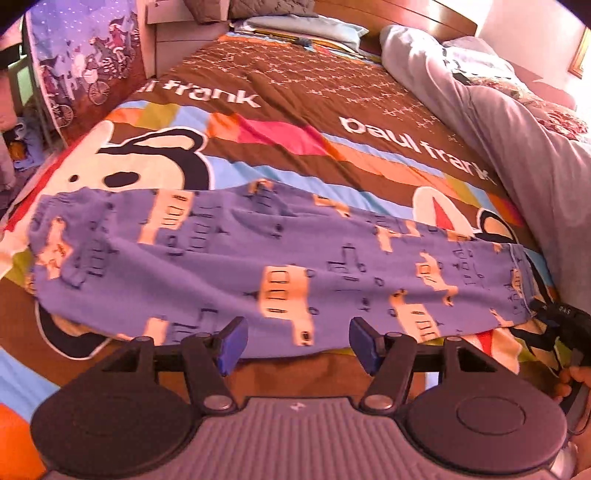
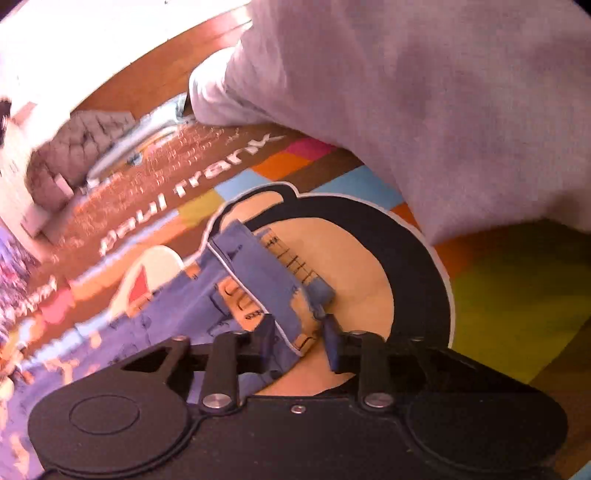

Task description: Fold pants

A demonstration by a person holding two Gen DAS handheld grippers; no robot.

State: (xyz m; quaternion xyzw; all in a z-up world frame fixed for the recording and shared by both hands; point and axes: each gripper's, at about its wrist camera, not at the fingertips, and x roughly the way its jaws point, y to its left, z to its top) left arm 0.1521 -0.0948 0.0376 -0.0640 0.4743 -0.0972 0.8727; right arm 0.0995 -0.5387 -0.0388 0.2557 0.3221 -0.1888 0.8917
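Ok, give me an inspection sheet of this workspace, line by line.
Surface: bed with a cartoon-print bedspread.
Job's things: blue bus-print pants lying lengthwise across the bed.
Clutter: grey blanket heaped at the bed's right side; pillows at the head.
Grippers: left tool open, empty, at the pants' near edge; right tool closed on the pants' folded end.
Cables: nothing seen.
Surroundings: wooden headboard.

Blue bus-print cotton pants (image 2: 122,325) smear into blur at far left; black right gripper (image 1: 569,332) cut off by edge.
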